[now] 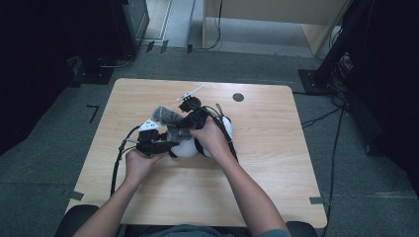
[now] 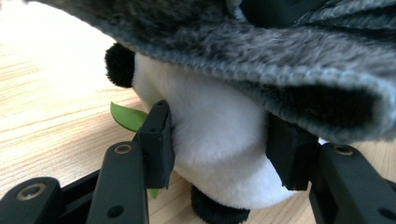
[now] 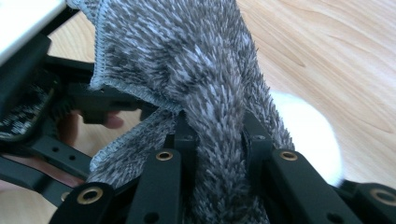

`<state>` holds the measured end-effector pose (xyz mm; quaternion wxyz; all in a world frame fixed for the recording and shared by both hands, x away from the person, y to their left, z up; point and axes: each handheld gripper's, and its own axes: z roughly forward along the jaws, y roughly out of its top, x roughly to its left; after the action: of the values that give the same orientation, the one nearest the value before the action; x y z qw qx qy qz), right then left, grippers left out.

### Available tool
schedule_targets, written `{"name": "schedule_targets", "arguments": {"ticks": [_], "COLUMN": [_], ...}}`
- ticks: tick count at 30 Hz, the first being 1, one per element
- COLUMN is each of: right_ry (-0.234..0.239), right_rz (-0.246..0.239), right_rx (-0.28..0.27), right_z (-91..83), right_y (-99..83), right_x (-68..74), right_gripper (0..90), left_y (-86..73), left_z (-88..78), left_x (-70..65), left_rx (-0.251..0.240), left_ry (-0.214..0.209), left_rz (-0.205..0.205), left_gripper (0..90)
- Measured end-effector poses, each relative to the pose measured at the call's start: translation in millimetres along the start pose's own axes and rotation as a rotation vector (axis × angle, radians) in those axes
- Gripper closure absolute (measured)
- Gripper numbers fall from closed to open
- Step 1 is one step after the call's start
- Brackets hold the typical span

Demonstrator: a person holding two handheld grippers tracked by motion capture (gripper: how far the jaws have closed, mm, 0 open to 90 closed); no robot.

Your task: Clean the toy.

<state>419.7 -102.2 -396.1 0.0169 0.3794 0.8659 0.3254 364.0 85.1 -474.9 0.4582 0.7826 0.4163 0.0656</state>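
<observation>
A white plush panda (image 2: 219, 154) with black ears and a green leaf (image 2: 127, 116) lies on the wooden table (image 1: 267, 143). My left gripper (image 2: 219, 154) is shut on its white body, one pad pressing each side. A grey fuzzy cloth (image 3: 205, 84) is pinched between the jaws of my right gripper (image 3: 217, 140) and drapes over the panda's top (image 2: 261, 42). In the high view the left gripper (image 1: 170, 144) comes in from the left, and the right gripper (image 1: 185, 123) sits just above the panda (image 1: 187, 148) with the cloth (image 1: 167, 115).
A white stick-like object (image 1: 191, 92) lies behind the grippers. A dark round hole cover (image 1: 238, 97) sits at the table's far right. Cables (image 1: 117, 163) trail off the left side. Dark equipment stands beyond the table.
</observation>
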Motion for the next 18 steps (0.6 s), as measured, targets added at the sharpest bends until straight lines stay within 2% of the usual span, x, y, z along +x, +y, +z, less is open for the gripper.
{"name": "schedule_targets", "arguments": {"ticks": [6,18], "right_ry": [-0.047,-0.105], "right_rz": [-0.018,0.049], "right_rx": [0.012,-0.018], "right_z": [-11.0,-50.2], "right_y": [-5.2,-27.1], "right_x": [-6.1,-36.8], "right_gripper": [75.2,75.3], "left_y": [0.8,1.0], "left_z": [-0.2,-0.3], "left_x": [0.1,-0.6], "left_rx": [0.007,0.006], "left_ry": [0.002,0.004], "left_rz": [0.004,0.008], "left_gripper": [48.1,48.5]}}
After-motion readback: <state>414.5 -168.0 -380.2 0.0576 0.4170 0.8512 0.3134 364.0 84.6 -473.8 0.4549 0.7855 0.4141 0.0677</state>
